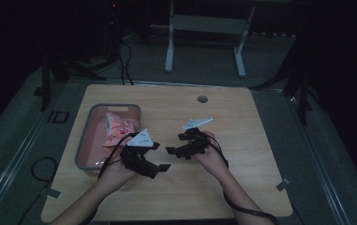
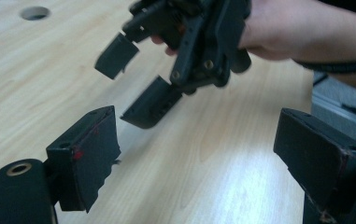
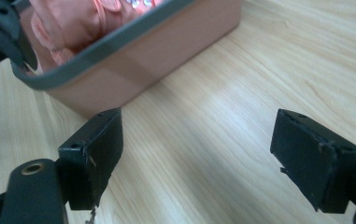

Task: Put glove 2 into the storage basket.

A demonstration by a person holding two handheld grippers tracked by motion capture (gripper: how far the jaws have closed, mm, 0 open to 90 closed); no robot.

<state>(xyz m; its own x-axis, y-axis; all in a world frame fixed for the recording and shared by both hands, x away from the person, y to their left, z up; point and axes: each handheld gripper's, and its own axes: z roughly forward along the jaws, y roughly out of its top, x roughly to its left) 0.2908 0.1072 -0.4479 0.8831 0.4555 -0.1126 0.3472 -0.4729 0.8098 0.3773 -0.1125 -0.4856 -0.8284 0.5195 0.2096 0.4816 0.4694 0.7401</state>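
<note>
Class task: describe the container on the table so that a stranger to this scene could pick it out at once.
Start at the wooden table and go to its left side. There, beside the left gripper, sits a pink bin with a grey rim, holding pink packets. It is the table's one container.

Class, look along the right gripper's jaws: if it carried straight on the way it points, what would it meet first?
Probably the pink bin. The right gripper, jaws open and empty, points over bare table toward the bin's side wall below its grey rim. Depth is unclear, and the downward tilt might bring it onto the tabletop first.
</note>
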